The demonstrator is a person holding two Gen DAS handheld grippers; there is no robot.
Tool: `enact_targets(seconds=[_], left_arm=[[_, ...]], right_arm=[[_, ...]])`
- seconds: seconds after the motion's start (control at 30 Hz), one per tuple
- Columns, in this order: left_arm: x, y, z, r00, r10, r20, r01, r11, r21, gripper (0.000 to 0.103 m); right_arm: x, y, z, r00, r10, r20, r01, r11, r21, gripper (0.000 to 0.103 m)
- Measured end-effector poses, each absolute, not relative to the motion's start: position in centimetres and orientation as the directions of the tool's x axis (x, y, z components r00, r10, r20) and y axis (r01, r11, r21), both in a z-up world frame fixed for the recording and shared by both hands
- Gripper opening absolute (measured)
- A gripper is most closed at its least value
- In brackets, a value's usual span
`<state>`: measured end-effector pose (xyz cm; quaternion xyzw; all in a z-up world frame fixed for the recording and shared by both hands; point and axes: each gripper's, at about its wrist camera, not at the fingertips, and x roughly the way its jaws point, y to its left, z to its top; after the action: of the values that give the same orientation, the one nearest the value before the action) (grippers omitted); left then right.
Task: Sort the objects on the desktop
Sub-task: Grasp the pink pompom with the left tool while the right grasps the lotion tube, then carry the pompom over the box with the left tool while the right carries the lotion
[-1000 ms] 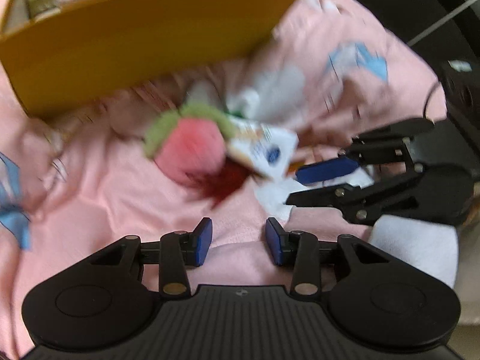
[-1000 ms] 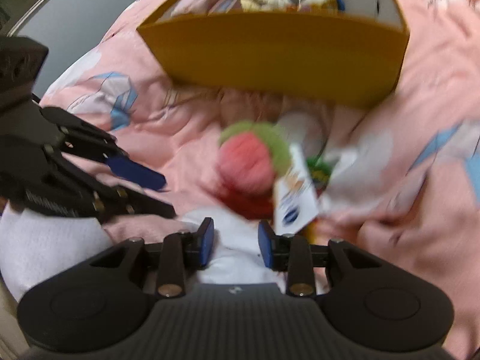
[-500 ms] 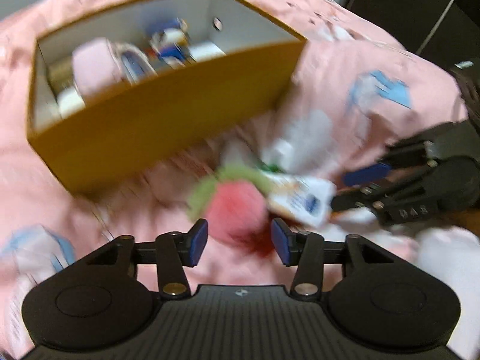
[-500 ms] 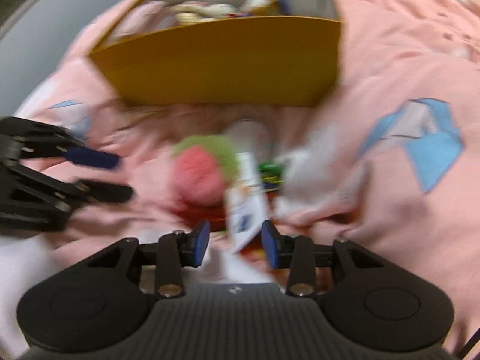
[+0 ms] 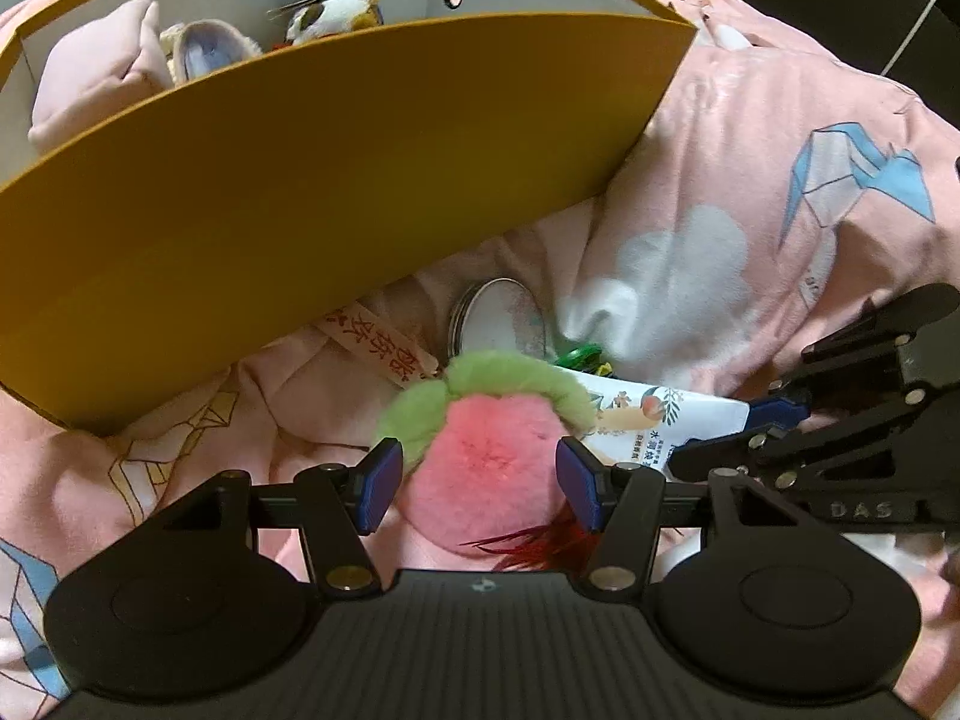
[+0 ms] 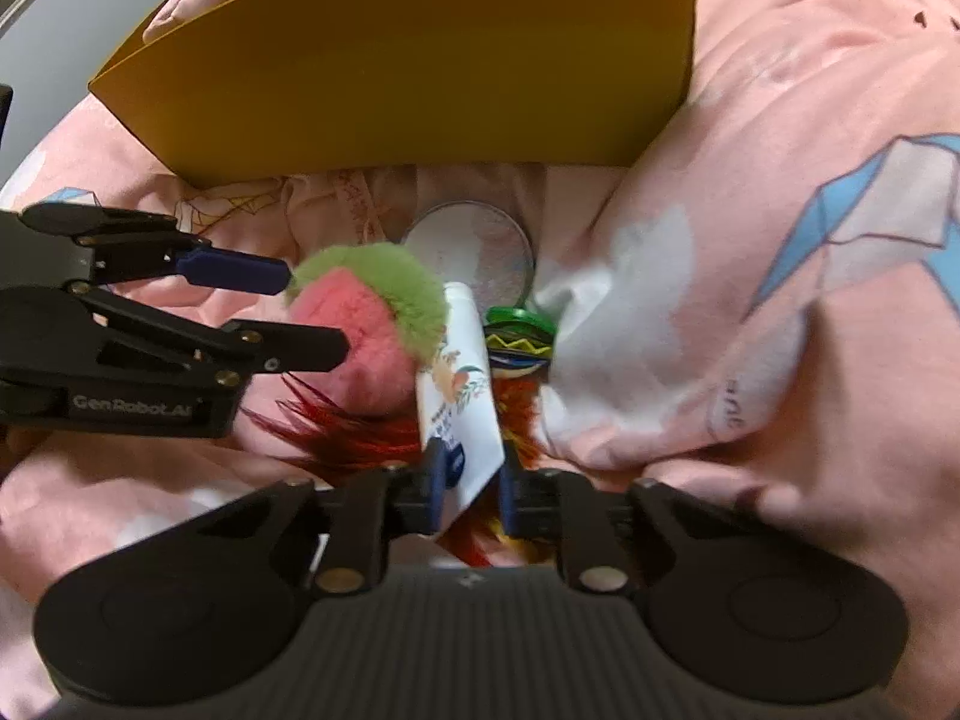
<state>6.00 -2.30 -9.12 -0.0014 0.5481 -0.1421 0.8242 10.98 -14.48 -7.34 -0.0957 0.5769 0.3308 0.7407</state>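
Note:
A fluffy pink ball with a green top (image 5: 486,450) lies on the pink cloth in front of the yellow box (image 5: 336,180). My left gripper (image 5: 477,483) is open, its fingers on either side of the ball; it also shows in the right wrist view (image 6: 300,312). A white tube (image 6: 462,396) lies beside the ball. My right gripper (image 6: 468,483) is closed on the tube's flat end; it shows at the right of the left wrist view (image 5: 714,432).
A round tin (image 6: 474,252), a green clip (image 6: 519,333), a printed paper strip (image 5: 384,339) and red feathery fibres (image 6: 354,438) lie around the ball. The box holds a pink pouch (image 5: 96,72) and plush items. The pink cloth (image 5: 750,192) is rumpled.
Both grippers moved forward and down to the pile. My left gripper opened wider around the pink ball. My right gripper closed on the white tube.

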Motion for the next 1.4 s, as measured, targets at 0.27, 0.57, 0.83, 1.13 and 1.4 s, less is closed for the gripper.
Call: enact_targets(seconds=[0.27, 0.57, 0.83, 1.13, 1.4], left_arm=[[6.9, -3.3, -10.7, 0.336, -0.213, -0.918, 0.267, 0.956, -0.124, 0.067], [7.8, -5.1, -13.3, 0.313, -0.138, -0.940, 0.304, 0.952, -0.039, 0.067], [7.7, -3.4, -13.1, 0.312, -0.196, -0.930, 0.247, 0.962, -0.120, 0.055], [5.7, 1.9, -9.0, 0.395, -0.356, -0.847, 0.107, 0.934, -0.342, 0.053], [3.0, 3.6, -3.0, 0.515, -0.372, -0.773, 0.112, 0.923, -0.369, 0.053]], right_arm=[[12.9, -13.7, -5.2, 0.204, 0.448, -0.870, -0.592, 0.764, 0.255, 0.007], [14.2, -12.6, -5.8, 0.205, 0.460, -0.864, -0.577, 0.770, 0.273, 0.012], [13.9, -12.9, -5.2, 0.223, 0.475, -0.851, -0.583, 0.765, 0.274, 0.011], [14.2, -14.1, -1.9, 0.270, 0.525, -0.807, -0.576, 0.760, 0.301, 0.010], [13.8, -14.1, 1.6, 0.313, 0.575, -0.756, -0.614, 0.730, 0.301, 0.010]])
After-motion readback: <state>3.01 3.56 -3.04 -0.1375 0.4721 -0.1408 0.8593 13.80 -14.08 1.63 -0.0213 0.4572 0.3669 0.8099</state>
